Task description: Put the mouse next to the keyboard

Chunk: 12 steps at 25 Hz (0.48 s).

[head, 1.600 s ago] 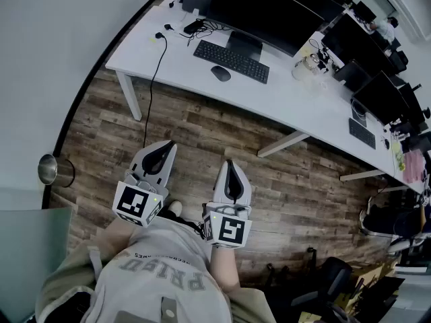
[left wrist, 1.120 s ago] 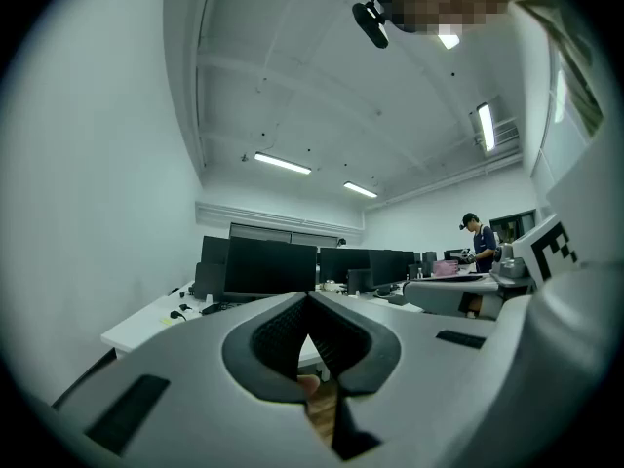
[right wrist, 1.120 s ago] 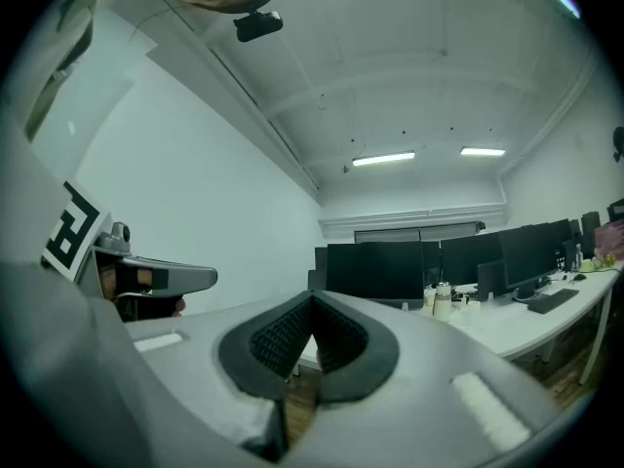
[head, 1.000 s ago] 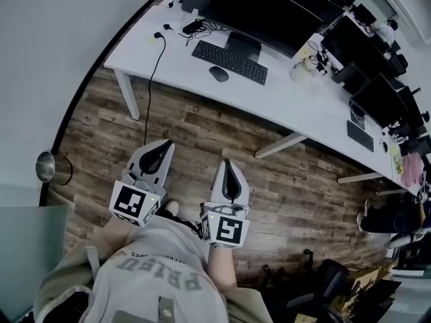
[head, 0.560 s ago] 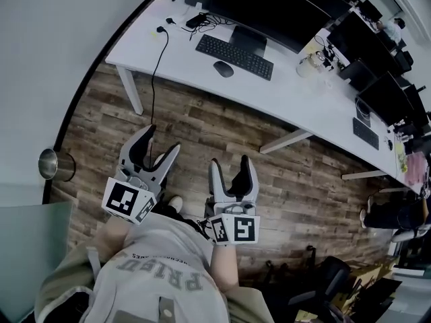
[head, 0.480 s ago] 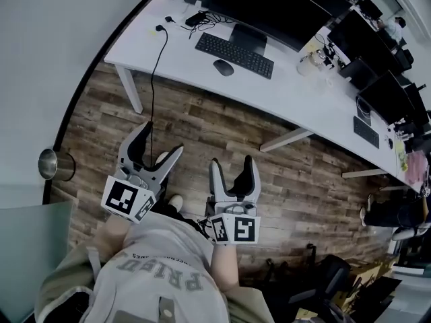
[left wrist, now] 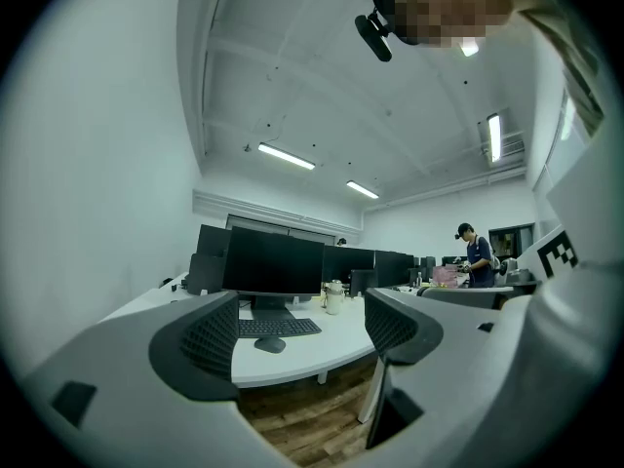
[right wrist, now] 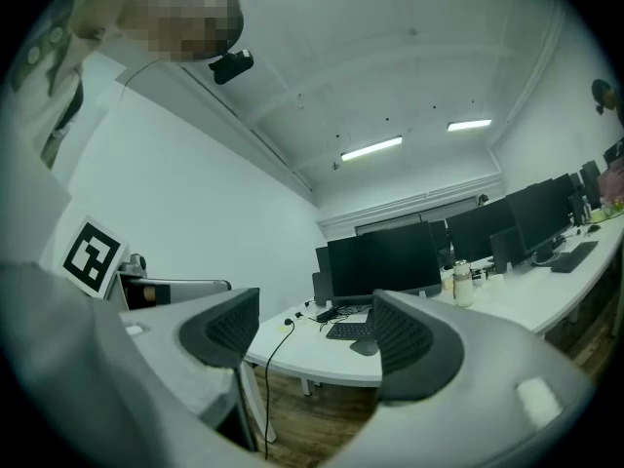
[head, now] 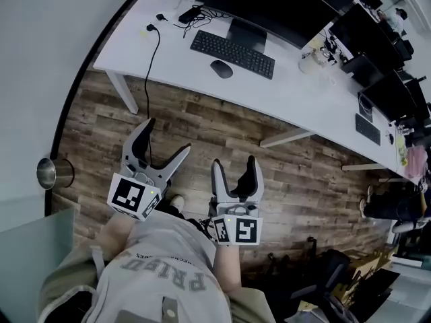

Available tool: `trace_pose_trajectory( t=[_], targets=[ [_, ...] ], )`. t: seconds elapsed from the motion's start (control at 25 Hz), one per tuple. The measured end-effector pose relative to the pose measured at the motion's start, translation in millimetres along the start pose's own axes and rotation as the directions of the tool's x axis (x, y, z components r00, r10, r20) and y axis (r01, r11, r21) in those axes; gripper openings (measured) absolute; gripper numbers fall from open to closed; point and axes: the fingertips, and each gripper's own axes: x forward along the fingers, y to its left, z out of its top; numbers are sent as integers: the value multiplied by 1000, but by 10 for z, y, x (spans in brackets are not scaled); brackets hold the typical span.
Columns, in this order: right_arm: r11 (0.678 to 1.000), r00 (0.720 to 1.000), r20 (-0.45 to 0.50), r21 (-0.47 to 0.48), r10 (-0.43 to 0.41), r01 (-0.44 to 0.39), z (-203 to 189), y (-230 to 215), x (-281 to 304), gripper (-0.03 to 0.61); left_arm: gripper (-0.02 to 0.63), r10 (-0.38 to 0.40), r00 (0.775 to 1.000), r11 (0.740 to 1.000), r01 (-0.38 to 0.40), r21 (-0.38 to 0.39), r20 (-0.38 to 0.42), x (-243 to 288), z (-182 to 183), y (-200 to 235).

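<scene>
An office with a wooden floor (head: 283, 173) and a long white surface (head: 296, 103) is seen from above. Nearest the camera, a grey printed shirt (head: 161, 271) is worn by the person holding both grippers out level over the floor.

The left gripper (head: 168, 136) is held with its jaws spread wide; they have just been opening, and nothing is caught between them. The right gripper (head: 234, 161) is held just beside it, its jaws likewise spread after just opening, with nothing between them. Through each gripper's own view only the floor and the distant surface are framed between the jaws.

A round metal bin (head: 52, 172) is set on the floor at the left, by the wall. A black cable (head: 152, 66) is hung from the left part of the surface down to the floor.

The mouse (head: 221, 69) is found on the surface, well apart from both grippers, just beside the near edge of the keyboard (head: 232, 54) but not touching it. Behind the keyboard a dark monitor (head: 269, 5) is stood on its foot. A pale jar (head: 311, 60) is placed to the right of the keyboard. More screens are lined up farther along the surface.
</scene>
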Motion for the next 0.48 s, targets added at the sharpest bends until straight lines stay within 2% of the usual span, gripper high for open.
trace_pose_trajectory(
  t=[0.48],
  targets=[
    [996,995,24,-15,-93,93,69,-84,1083,356,385,-76,997,997,76,11,0,851,241,860]
  ],
)
